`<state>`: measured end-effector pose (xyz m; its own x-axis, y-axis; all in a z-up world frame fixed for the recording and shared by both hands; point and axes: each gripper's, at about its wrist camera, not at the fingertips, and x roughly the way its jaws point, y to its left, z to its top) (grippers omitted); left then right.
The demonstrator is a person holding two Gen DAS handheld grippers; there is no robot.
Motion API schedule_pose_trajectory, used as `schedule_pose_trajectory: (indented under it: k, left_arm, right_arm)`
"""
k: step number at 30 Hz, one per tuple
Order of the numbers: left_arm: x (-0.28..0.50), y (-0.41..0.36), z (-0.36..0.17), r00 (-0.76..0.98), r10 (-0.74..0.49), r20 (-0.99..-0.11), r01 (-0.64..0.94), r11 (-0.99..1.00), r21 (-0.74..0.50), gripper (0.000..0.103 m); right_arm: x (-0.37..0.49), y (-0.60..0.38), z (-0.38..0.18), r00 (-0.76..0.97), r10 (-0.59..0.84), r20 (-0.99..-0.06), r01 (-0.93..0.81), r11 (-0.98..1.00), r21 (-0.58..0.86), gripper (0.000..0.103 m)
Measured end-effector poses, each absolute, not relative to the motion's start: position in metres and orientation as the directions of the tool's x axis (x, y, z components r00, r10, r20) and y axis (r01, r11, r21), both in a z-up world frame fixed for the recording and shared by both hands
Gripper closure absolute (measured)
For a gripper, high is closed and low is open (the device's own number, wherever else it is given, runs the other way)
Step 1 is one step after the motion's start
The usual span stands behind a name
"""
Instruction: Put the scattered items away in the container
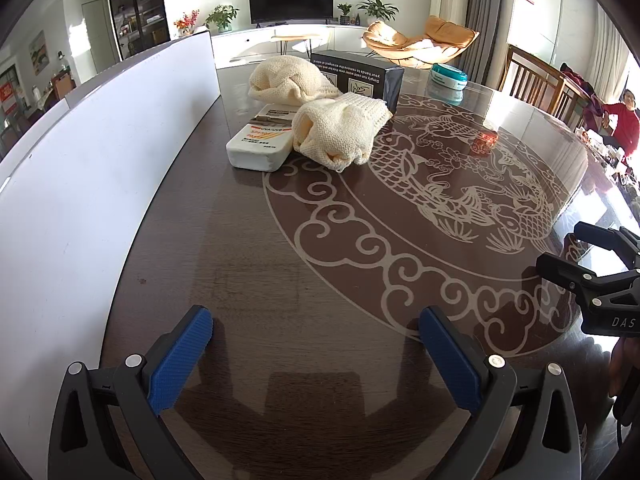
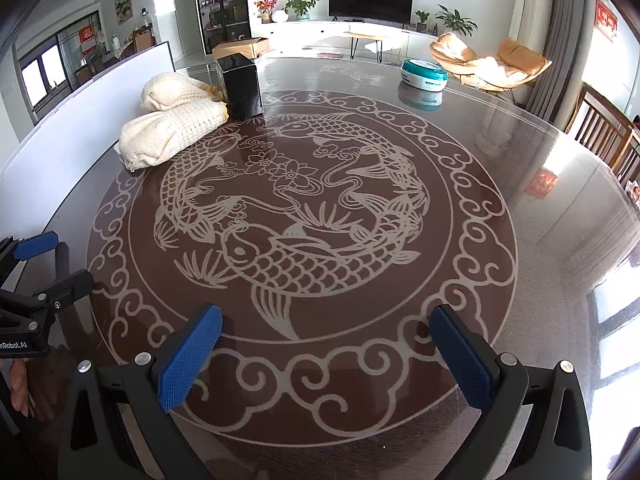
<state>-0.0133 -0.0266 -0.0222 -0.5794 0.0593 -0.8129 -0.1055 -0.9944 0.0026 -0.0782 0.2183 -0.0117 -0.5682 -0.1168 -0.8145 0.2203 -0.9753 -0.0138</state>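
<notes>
We see two cream knitted cloths (image 1: 338,136), bunched and ribbed, lying on the table (image 1: 248,248) beside a white sunscreen bottle (image 1: 260,146) and a black box (image 1: 356,76). Both our left gripper (image 1: 316,356) and right gripper (image 2: 326,356) hover with jaws released, holding nothing.

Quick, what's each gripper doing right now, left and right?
Left gripper: jaws wide open, holding nothing, above bare table.
Right gripper: jaws wide open, holding nothing.
</notes>
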Motion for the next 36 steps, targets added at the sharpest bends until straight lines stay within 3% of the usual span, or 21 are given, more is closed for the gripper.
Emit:
schedule_pose_trajectory:
  k: [26, 28, 31, 36]
  left_arm:
    - [-0.006, -0.030, -0.022, -0.580, 0.056, -0.813, -0.097, -0.995, 0.001, 0.000]
    - [-0.006, -0.030, -0.022, -0.580, 0.055, -0.813, -0.097, -0.995, 0.002, 0.000]
    - [-0.006, -0.030, -0.022, -0.580, 0.055, -0.813, -0.097, -0.995, 0.002, 0.000]
    - [-0.006, -0.030, -0.022, -0.580, 0.055, -0.813, -0.097, -0.995, 0.002, 0.000]
  right_arm:
    - [-0.103, 0.207, -0.011, -0.542, -0.104, -0.834, 0.200, -0.980, -0.008, 0.000]
    - [-0.128, 0.191, -0.006, -0.491, -0.213, -0.845, 0.254, -0.963, 0.095, 0.000]
    - [-0.167, 0.163, 0.009, -0.464, -0.400, -0.790, 0.286, -0.912, 0.294, 0.000]
    - [-0.225, 0.093, 0.016, -0.419, -0.486, -0.767, 0.342, -0.867, 0.362, 0.000]
